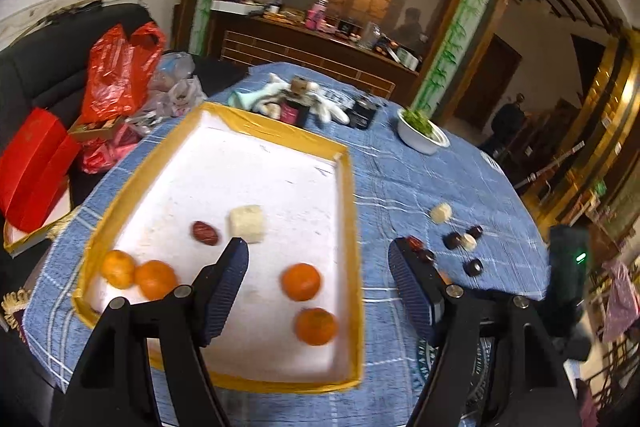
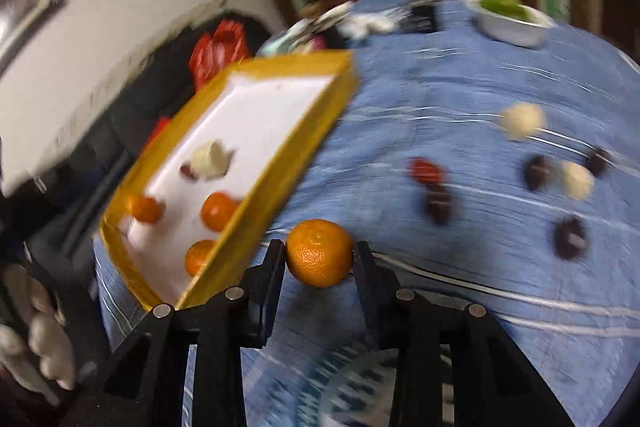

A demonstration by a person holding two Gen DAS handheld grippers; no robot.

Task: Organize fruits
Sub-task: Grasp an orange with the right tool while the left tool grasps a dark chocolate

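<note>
While right gripper (image 2: 319, 254) clamps mandarin (image 2: 319, 253) above cloth (image 2: 460, 99) beside tray (image 2: 256, 183) rim, left gripper (image 1: 318, 259) spread wide over tray (image 1: 352, 227), dates (image 1: 474, 267) and bowl (image 1: 422, 133) beyond.

- The right gripper (image 2: 319, 254) has both jaws pressed against a tangerine (image 2: 319, 252), held between them.
- Left of the jaws lies a yellow-rimmed tray (image 2: 256, 183).
- Beyond the jaws to the right, dark and pale pieces are blurred on the blue tablecloth (image 2: 460, 95).
</note>
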